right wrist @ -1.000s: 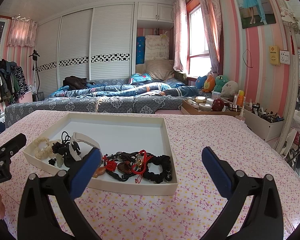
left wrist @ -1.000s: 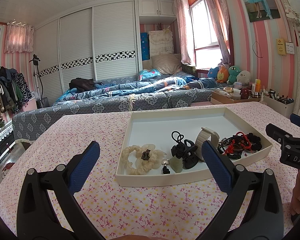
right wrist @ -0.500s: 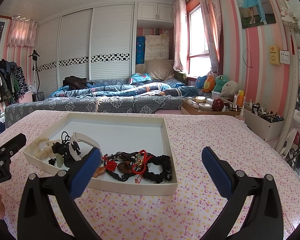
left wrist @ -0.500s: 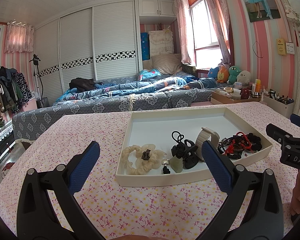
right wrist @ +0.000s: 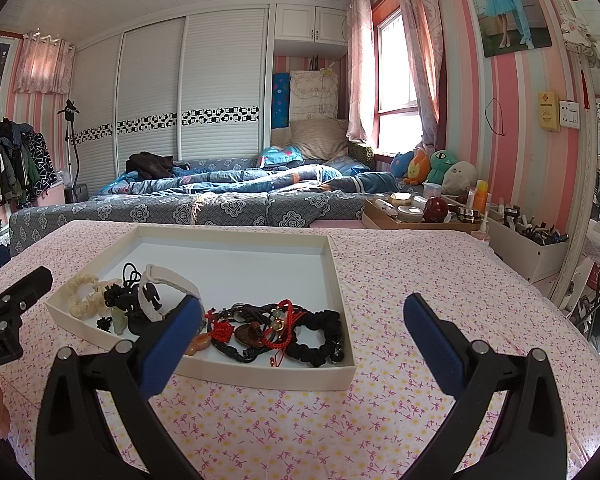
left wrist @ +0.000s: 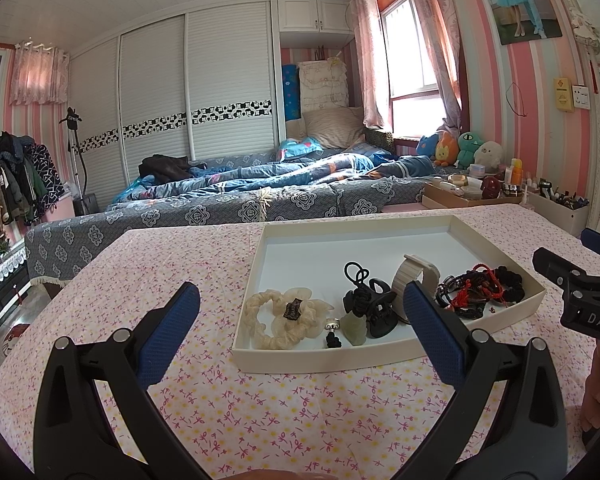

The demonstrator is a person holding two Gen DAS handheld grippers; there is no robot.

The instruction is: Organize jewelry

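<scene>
So we've got both grippers hovering low over the desk (left wrist: 260, 420), left gripper (left wrist: 300, 312) and right gripper (right wrist: 304, 316) with jaws spread wide, holding nothing. All the jewelry sits bunched along the near side of the white tray (left wrist: 496, 244): cream scrunchie (left wrist: 276, 320), black claw clip (left wrist: 374, 308), white band (left wrist: 416, 276), tangle of bracelets (right wrist: 284, 328). Could be pre-sorting or already gathered, honestly can't tell.

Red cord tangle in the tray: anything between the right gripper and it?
Only the tray's low near wall. The right gripper hovers open over the tablecloth, short of that wall; the red cord tangle lies just behind it, knotted with dark bracelets. Reaching over the rim looks clear.
</scene>
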